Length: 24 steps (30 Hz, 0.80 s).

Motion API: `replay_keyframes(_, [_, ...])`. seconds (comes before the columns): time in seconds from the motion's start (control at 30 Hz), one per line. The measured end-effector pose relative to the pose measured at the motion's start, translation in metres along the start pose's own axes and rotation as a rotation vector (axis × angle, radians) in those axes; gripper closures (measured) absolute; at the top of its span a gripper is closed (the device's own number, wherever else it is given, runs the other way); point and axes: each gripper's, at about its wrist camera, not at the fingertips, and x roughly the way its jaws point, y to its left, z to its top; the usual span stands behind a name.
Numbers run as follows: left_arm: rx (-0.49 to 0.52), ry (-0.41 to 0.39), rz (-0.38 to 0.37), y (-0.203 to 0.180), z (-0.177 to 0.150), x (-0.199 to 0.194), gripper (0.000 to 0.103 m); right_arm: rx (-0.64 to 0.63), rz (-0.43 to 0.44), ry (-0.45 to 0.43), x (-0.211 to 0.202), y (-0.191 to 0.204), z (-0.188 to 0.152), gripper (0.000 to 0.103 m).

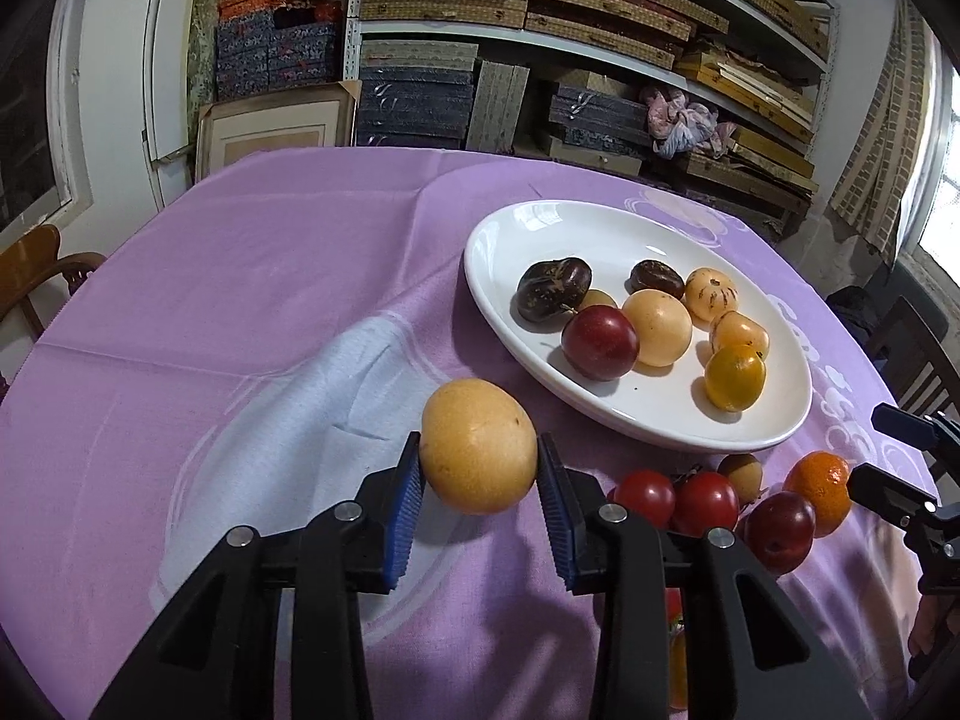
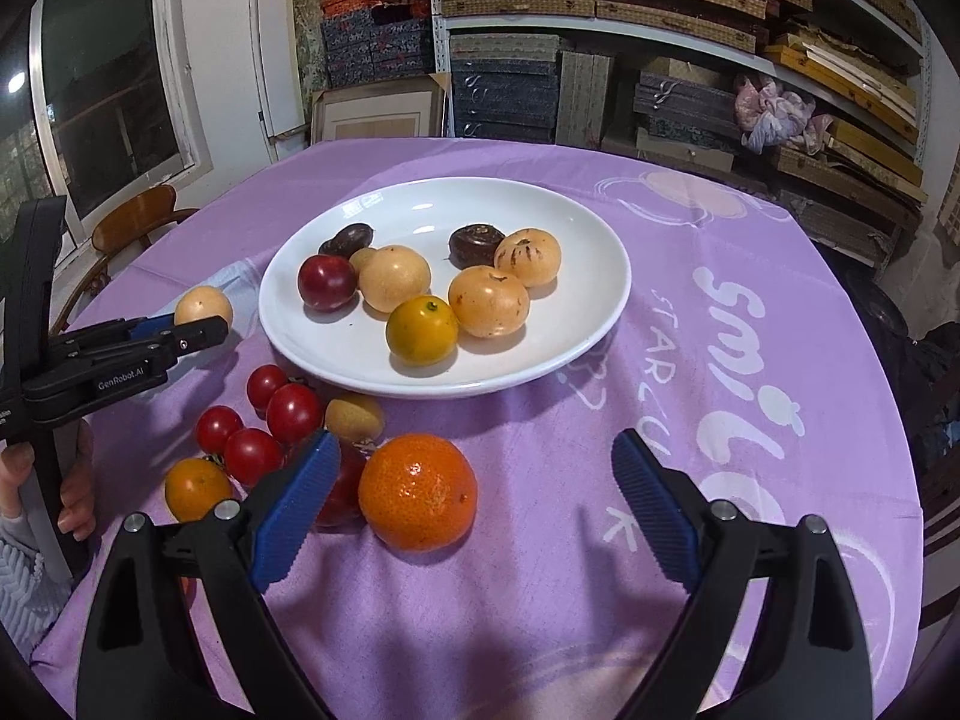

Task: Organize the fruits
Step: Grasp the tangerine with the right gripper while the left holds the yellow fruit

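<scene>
Fruits lie in two groups on the purple tablecloth (image 2: 540, 570): some rest in the white oval plate (image 2: 588, 324) and others sit loose on the cloth in front of it. In the plate are two dark brown wrinkled fruits, a dark red plum (image 2: 327, 282), several smooth pale yellow round fruits, one speckled yellow fruit (image 2: 528, 257) and a yellow-orange tomato (image 2: 422, 330). Loose on the cloth are four red cherry tomatoes (image 2: 273, 420), a small tan fruit (image 2: 354, 417), an orange tomato (image 2: 197, 489), a second red plum (image 1: 780, 531) and a bright mandarin (image 2: 418, 491). The left gripper (image 1: 478, 501) reaches in from the near edge, left of the plate, its blue ribbed pads (image 1: 403, 519) pressed against both sides of a large pale yellow round fruit (image 1: 478, 447), which it carries clear of the cloth. The right gripper (image 2: 477, 510) hangs low over the near cloth with its jaws spread wide; the mandarin lies between them, close to the left pad (image 2: 297, 501) but not gripped, and the plum is partly hidden behind that pad.
</scene>
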Motion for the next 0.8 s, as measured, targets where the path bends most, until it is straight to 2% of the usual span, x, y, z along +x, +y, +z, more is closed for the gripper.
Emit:
replay_keyframes(0.2, [0.012,0.004,-0.012,-0.003,-0.002,0.0,0.066,-0.035,0.014,0.042,0.009,0.002,-0.006,0.023])
replay_keyframes(0.33, [0.005,0.007,-0.02,-0.002,-0.002,0.001,0.066,-0.029,0.026,0.068,0.015,0.001,-0.008,0.023])
replay_keyframes(0.5, [0.015,0.02,-0.025,-0.005,-0.004,0.003,0.066,-0.006,-0.057,0.06,0.013,-0.007,-0.005,0.024])
replay_keyframes(0.57, [0.02,0.02,-0.024,-0.006,-0.005,0.003,0.066,0.01,-0.037,0.073,0.016,-0.01,-0.006,0.032])
replay_keyframes(0.63, [0.026,0.017,-0.022,-0.008,-0.005,0.002,0.066,-0.007,-0.033,0.094,0.023,-0.006,-0.008,0.035])
replay_keyframes(0.7, [0.028,0.016,-0.023,-0.009,-0.005,0.001,0.066,-0.011,-0.011,0.114,0.03,-0.002,-0.01,0.047])
replay_keyframes(0.8, [0.027,0.017,-0.024,-0.009,-0.006,0.001,0.066,0.001,0.009,0.127,0.034,-0.003,-0.011,0.054])
